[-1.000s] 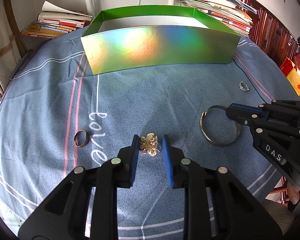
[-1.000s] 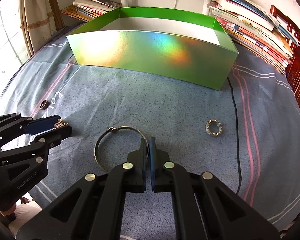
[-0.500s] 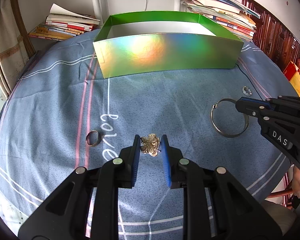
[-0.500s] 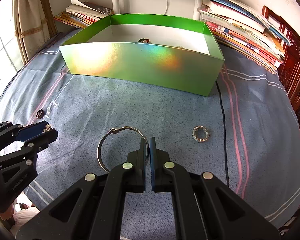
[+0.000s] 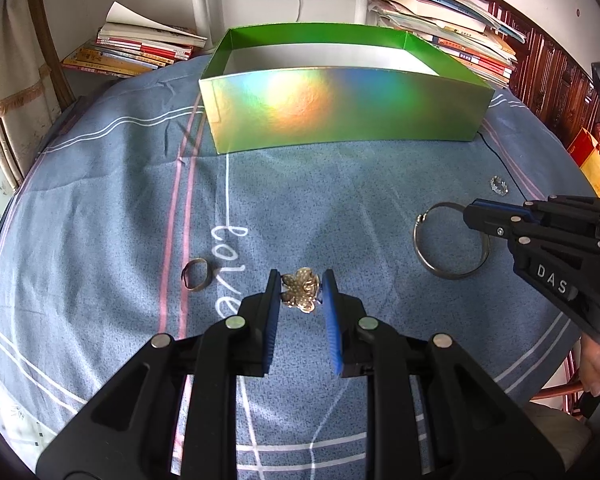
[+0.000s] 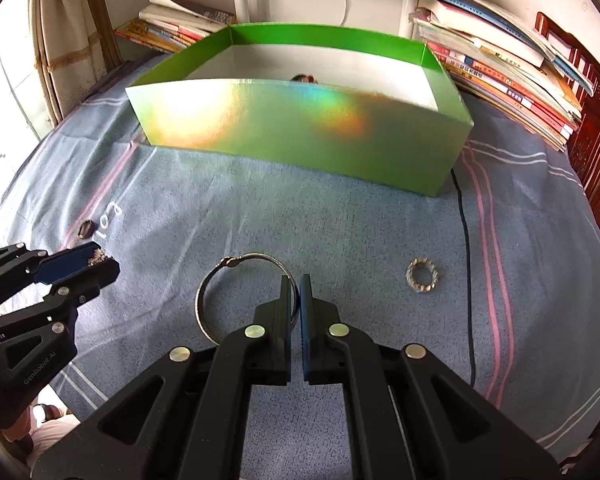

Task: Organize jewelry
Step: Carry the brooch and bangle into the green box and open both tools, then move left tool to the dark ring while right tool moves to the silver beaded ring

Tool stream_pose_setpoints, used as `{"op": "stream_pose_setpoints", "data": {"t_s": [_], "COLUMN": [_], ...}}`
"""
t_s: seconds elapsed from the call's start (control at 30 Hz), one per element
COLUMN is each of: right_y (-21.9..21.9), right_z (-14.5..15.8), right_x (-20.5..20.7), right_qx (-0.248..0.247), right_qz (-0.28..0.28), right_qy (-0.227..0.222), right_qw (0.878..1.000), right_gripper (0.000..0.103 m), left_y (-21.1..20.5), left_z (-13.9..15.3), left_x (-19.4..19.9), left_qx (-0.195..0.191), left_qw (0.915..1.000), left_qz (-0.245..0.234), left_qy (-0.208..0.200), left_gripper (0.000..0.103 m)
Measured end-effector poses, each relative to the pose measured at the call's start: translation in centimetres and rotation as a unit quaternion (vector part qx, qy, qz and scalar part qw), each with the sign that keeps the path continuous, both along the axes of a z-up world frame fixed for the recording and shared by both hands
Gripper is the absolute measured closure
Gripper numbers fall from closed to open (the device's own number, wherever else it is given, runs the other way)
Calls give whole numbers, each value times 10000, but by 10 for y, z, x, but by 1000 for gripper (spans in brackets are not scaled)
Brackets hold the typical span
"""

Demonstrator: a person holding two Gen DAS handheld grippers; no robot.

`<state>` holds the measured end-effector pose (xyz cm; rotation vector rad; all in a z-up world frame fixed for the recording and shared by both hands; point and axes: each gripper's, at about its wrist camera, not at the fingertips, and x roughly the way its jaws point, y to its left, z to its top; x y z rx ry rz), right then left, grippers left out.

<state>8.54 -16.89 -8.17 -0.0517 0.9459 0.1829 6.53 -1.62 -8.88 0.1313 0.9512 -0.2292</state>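
Both grippers lifted, left gripper [image 5: 300, 286] clamping flower brooch [image 5: 301, 289], right gripper [image 6: 295, 290] clamping bangle [image 6: 220, 276].

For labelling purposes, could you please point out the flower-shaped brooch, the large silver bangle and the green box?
flower-shaped brooch [image 5: 301, 289]: left wrist view, petal centre.
large silver bangle [image 6: 204, 294]: right wrist view, left arc.
green box [image 6: 300, 128]: right wrist view, front wall.

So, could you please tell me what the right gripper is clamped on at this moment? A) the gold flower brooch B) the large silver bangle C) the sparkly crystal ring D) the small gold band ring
B: the right gripper has its pads pinched on the rim of the large silver bangle, while the gold flower brooch sits in the left gripper and the crystal ring lies free on the cloth.
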Motion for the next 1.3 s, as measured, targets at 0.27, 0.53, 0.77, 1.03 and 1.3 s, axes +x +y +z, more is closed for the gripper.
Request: {"op": "stream_pose_setpoints", "data": {"t_s": [0.27,0.53,0.77,1.03,1.3], "right_y": [-24,-25,-12,-36,-83], "right_z": [81,76,49,77,45], "right_x": [43,129,168,116,29], "right_qx": [381,428,325,369,227], "right_qz": [-291,-571,-503,-561,-915], "right_qy": [-1004,-840,-449,-937,-509], "right_qw": [9938,9939,9972,9933,9942], "right_gripper": [98,98,96,54,54], "left_y": [2,-5,-20,-12,35], "left_z": [60,100,72,78,63], "left_x": [39,132,191,174,93], "left_qx": [-65,-85,72,68,150], "left_qw": [9979,9949,9981,9966,9956], "left_qz": [-97,17,76,160,603], "left_qy": [-634,-1002,-610,-804,-699], "left_gripper": [82,82,81,49,41]}}
